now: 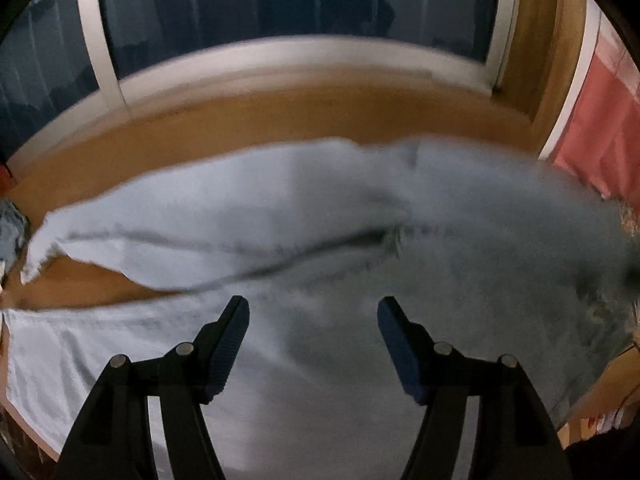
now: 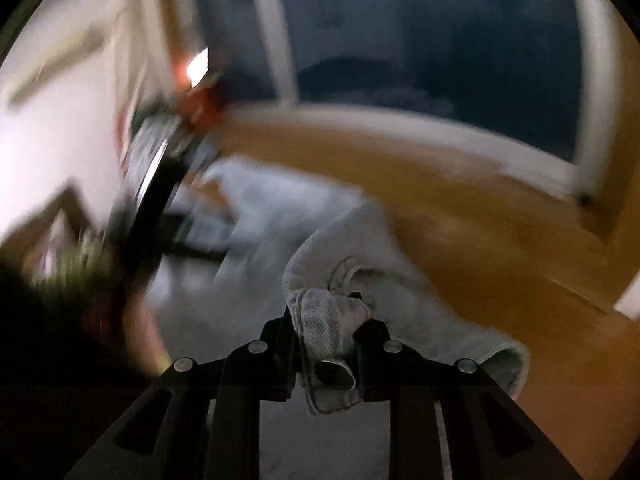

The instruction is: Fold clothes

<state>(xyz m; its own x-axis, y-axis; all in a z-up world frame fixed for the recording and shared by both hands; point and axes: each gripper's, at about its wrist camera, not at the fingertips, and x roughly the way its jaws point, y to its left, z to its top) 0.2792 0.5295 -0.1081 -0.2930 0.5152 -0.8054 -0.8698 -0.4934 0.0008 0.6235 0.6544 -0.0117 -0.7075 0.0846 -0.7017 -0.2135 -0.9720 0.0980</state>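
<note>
Jeans pale matt denim (woven twill); tabletop smooth wood.

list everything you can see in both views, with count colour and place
jeans: one pair, pale blue denim, spread across the wooden surface, legs toward the left in the left wrist view
wooden surface: one, tan, under the jeans, running to the window
window: one, white frame, dark panes, behind the surface
red cloth: one, far right, blurred
left claw: one, black, open over the jeans, nothing between its pads
right claw: one, black, shut on a bunched part of the jeans with a metal button
</note>
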